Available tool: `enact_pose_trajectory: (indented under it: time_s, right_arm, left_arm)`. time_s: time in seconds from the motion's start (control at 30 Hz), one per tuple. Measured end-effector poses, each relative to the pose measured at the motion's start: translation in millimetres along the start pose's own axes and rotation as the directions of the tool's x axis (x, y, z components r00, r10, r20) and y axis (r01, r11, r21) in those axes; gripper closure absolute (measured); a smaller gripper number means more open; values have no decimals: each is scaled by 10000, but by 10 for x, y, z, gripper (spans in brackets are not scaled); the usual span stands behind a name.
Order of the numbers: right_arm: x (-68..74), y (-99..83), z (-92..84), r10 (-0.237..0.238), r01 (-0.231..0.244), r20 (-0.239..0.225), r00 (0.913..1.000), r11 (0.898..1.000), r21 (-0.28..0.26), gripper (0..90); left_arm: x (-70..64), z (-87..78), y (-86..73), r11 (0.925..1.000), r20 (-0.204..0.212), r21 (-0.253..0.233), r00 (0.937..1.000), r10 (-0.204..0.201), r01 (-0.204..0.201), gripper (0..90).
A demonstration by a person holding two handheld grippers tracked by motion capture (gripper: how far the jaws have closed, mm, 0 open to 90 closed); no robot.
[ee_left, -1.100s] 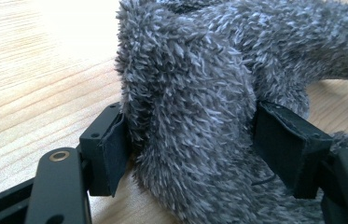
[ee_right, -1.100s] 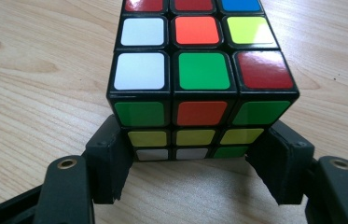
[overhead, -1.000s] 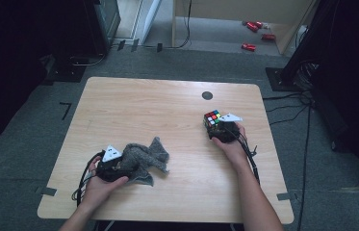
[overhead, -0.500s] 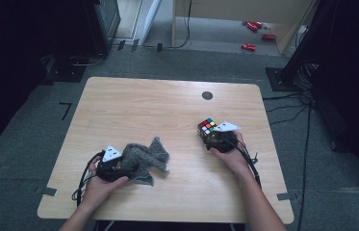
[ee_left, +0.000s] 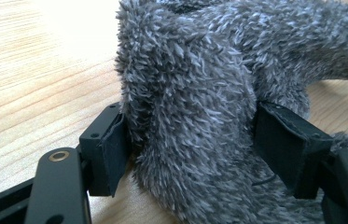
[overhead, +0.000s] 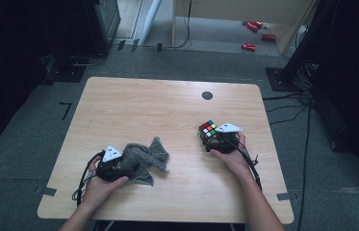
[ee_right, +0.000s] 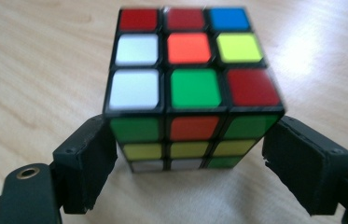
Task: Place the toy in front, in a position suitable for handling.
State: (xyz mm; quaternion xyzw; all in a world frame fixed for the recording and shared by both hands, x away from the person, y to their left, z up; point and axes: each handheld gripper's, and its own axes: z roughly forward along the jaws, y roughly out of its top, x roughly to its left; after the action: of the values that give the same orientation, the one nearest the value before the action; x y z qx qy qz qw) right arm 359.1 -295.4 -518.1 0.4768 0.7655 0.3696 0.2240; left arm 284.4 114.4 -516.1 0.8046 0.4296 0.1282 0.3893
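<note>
No writing or brand can be read on anything here. Nearest the person, left of the puzzle cube [overhead: 208,130], the left gripper [overhead: 119,166] is clamped on a grey cloth [overhead: 143,159]: in the left gripper view its black pads [ee_left: 111,149] press into a thick, shaggy fold [ee_left: 195,107] from both sides. The cloth is soft, long-piled and bunched into a loose heap on the pale wood-grain table [overhead: 167,110].

The cube sits toward the right half of that table, a glossy black-framed block of square tiles in red, white, orange, yellow, green and blue [ee_right: 192,79]. The right gripper [overhead: 214,140] has just been opening its jaws; the cube stands between them, and its squared pads [ee_right: 302,163] sit at the cube's lower corners with no visible squeeze.

Beyond the cube, a small dark round disc [overhead: 207,95] is set in the tabletop near the far edge. Farther still, red items [overhead: 254,29] lie on the grey floor.
</note>
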Motion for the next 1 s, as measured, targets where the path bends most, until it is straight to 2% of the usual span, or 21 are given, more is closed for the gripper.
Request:
enact_pose_trajectory:
  time_s: [0.13,0.23,0.3,0.43,0.63,0.87,0.93,1.0]
  right_arm:
    - [19,37,29,42,-42,23,10000,10000,-81,206]
    - [51,67,71,-127,128,91,9999,9999,-95,248]
    - [76,72,99,-119,124,217,9997,9997,-199,321]
    - [90,67,99,-167,172,177,9997,9995,-265,326]
    - [146,83,-3,-259,259,14,9997,9985,-487,343]
    - [249,140,-213,-403,394,-116,9991,9965,-740,344]
    - [293,141,-280,-419,403,-218,9989,9967,-702,344]
    - [350,131,-346,-570,548,-314,9979,9963,-659,344]
  left_arm:
    - [-1,0,0,10000,0,-2,10000,-6,6,296]
    - [0,0,-1,10000,9,-2,10000,12,-12,296]
    - [1,-1,-2,10000,21,-11,10000,5,-5,296]
    - [4,-2,-2,10000,37,-6,10000,4,-4,295]
    - [2,0,-2,10000,32,-15,10000,-3,3,294]
    - [-1,1,-5,10000,79,-1,10000,38,-38,280]
    - [-2,5,-1,10000,115,29,9999,69,-69,264]
    - [-8,6,14,9995,-33,281,9999,143,-142,200]
